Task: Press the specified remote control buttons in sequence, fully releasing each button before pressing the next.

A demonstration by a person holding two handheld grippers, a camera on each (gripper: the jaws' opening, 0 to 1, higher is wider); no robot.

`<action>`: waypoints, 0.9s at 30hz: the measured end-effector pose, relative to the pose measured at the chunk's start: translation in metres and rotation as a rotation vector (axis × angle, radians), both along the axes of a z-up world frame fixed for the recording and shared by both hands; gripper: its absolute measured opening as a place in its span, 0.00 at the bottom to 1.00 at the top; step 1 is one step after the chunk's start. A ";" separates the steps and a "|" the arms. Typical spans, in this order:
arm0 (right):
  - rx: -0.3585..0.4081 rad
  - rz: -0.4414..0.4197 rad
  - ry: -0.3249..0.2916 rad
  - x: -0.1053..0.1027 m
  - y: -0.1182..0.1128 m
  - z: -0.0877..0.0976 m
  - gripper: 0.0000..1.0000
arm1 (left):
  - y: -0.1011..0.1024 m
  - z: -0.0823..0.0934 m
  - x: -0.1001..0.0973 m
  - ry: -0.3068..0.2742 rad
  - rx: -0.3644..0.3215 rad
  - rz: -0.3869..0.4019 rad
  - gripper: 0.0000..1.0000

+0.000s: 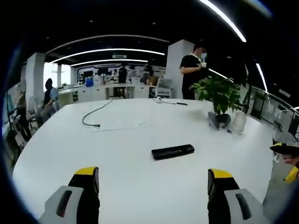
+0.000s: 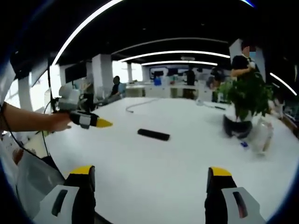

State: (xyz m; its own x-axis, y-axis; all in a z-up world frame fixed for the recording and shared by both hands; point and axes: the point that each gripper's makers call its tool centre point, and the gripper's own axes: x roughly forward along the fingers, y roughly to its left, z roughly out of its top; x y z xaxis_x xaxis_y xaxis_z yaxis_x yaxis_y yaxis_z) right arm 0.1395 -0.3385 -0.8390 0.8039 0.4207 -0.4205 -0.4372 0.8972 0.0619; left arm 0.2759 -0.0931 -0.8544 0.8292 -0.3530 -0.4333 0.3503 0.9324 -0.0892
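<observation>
One white table (image 1: 140, 182), one potted plant (image 1: 218, 95), one black remote (image 1: 173, 151) lying flat mid-table (nothing touching it). Left gripper (image 1: 152, 179) gapes wide, right gripper (image 2: 149, 179) likewise. Right gripper view adds a hand (image 2: 58, 121) holding the left gripper.

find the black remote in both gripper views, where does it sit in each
Left gripper view: the black remote control lies flat on the white table, just right of centre, above the gap between the open jaws.
Right gripper view: the remote lies left of centre, farther off, right of the other gripper's yellow tip.
Shared landmark: the potted plant, beyond and right of the remote in both.
</observation>
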 end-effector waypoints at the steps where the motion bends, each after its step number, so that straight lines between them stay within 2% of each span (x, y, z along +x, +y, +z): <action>1: -0.001 0.002 0.000 -0.001 0.000 0.000 0.99 | 0.002 0.002 -0.002 -0.006 0.003 0.003 1.00; 4: 0.002 0.001 -0.007 -0.001 0.000 0.002 0.99 | 0.004 0.009 -0.016 -0.035 0.015 0.001 1.00; 10: 0.019 -0.007 -0.009 -0.002 -0.001 0.003 0.99 | 0.004 0.025 -0.043 -0.087 -0.025 -0.007 1.00; 16: 0.019 -0.015 -0.012 -0.003 -0.002 0.003 0.99 | 0.016 0.027 -0.068 -0.102 -0.007 0.031 1.00; 19: 0.026 -0.015 -0.008 -0.003 -0.001 0.002 0.99 | 0.023 0.027 -0.082 -0.107 0.028 0.048 1.00; 23: 0.027 -0.011 -0.002 -0.004 0.000 0.001 0.99 | 0.032 0.029 -0.100 -0.123 0.027 0.091 1.00; 27: 0.019 -0.002 0.003 -0.004 0.001 0.000 0.99 | 0.042 0.034 -0.108 -0.141 0.046 0.121 1.00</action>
